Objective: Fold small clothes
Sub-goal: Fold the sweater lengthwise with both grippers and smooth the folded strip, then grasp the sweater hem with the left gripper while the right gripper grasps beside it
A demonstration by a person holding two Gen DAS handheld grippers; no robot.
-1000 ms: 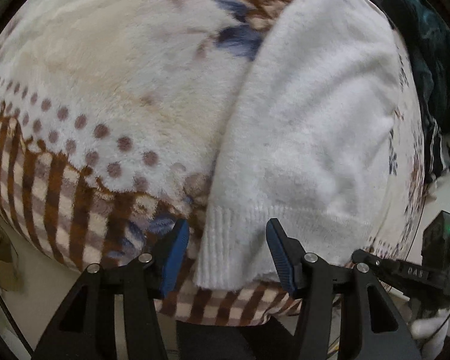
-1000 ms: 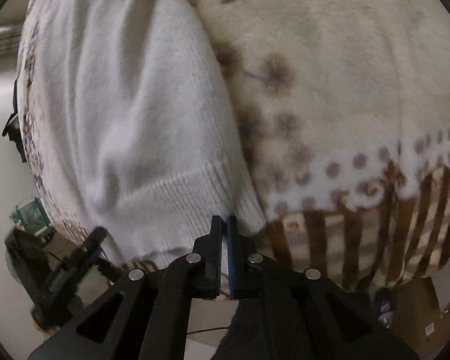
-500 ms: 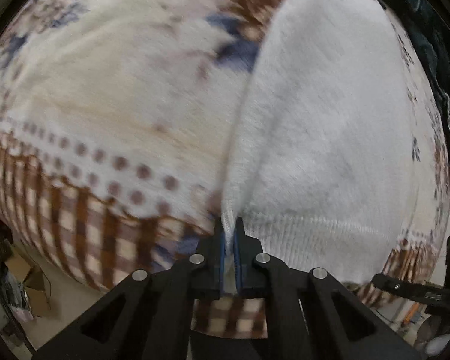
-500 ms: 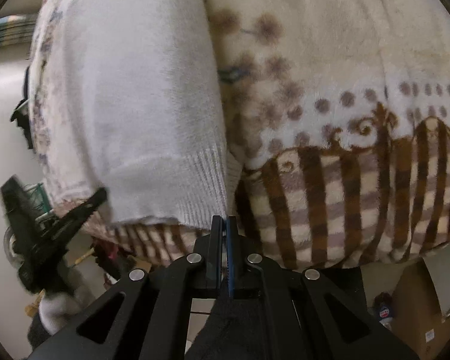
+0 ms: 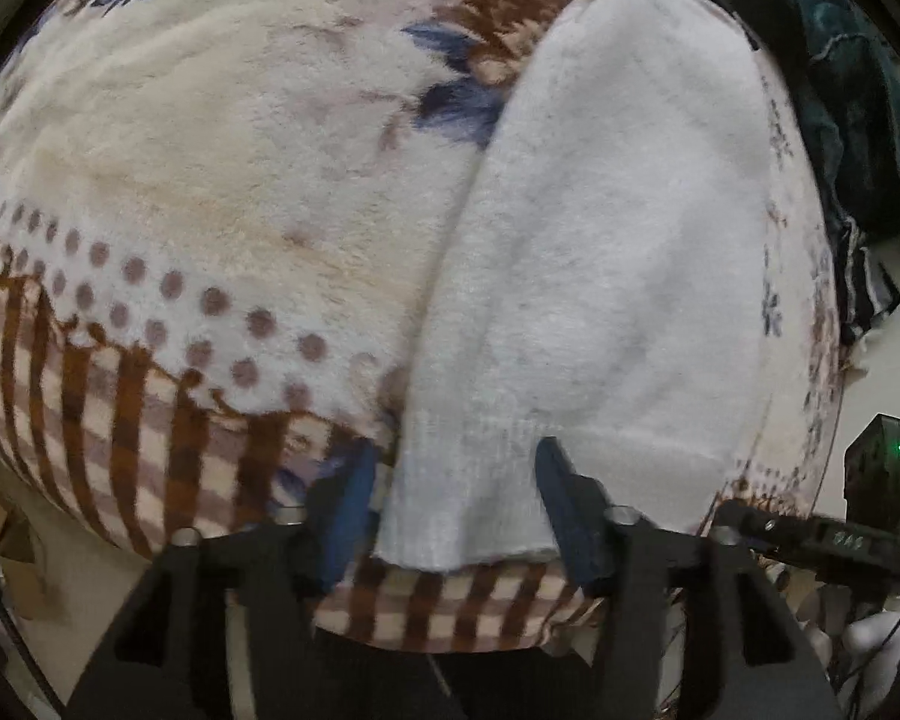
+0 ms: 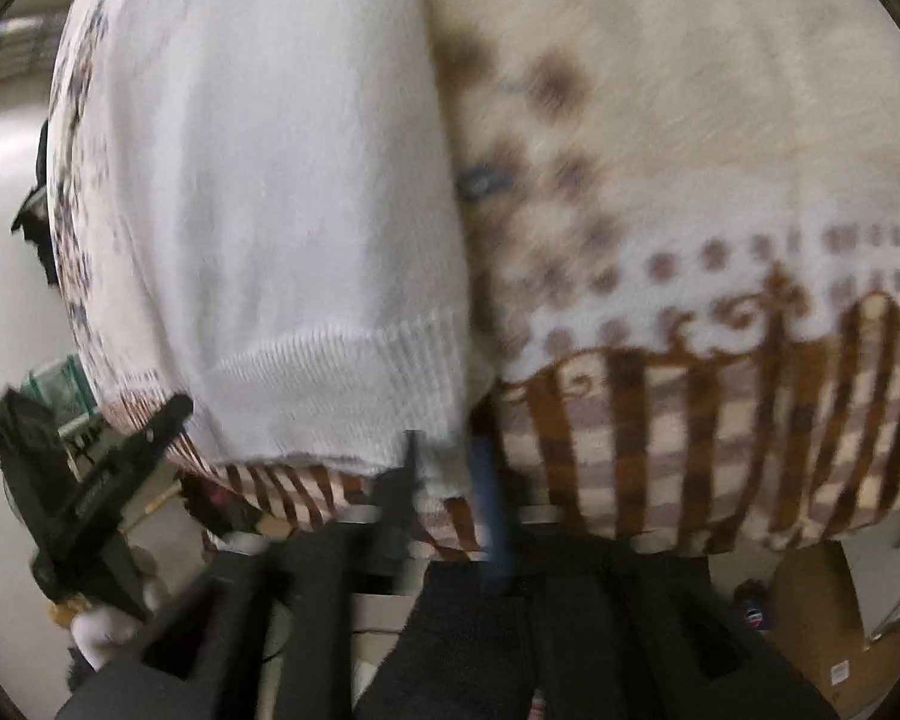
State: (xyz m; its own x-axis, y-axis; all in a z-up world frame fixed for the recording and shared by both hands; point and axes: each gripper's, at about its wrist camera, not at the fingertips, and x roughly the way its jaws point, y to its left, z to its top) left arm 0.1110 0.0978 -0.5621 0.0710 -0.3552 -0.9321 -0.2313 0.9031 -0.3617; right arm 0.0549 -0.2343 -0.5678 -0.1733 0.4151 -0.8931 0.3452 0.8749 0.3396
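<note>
A white knitted sweater (image 5: 600, 252) lies folded lengthwise on a fleece blanket (image 5: 210, 180), its ribbed hem toward me. My left gripper (image 5: 453, 507) hovers over the hem's left corner. Its jaws are opening, and the blue pads (image 5: 561, 510) stand apart on either side of the corner without pressing it. In the right wrist view the sweater (image 6: 270, 210) fills the left half. My right gripper (image 6: 447, 474) is at the hem's right corner, blurred. Its jaws are opening with the corner loose between them. Each view shows the other gripper (image 6: 90, 480) at its edge.
The patterned blanket (image 6: 690, 120) ends in a brown striped border just in front of both grippers, with floor below. A heap of dark teal clothes (image 5: 840, 90) lies beyond the sweater's far right side. A cardboard box (image 6: 810, 630) stands on the floor at lower right.
The left gripper shut on the hem's left corner half a second ago and has since let go. The right gripper, shut on the right corner until then, has also opened.
</note>
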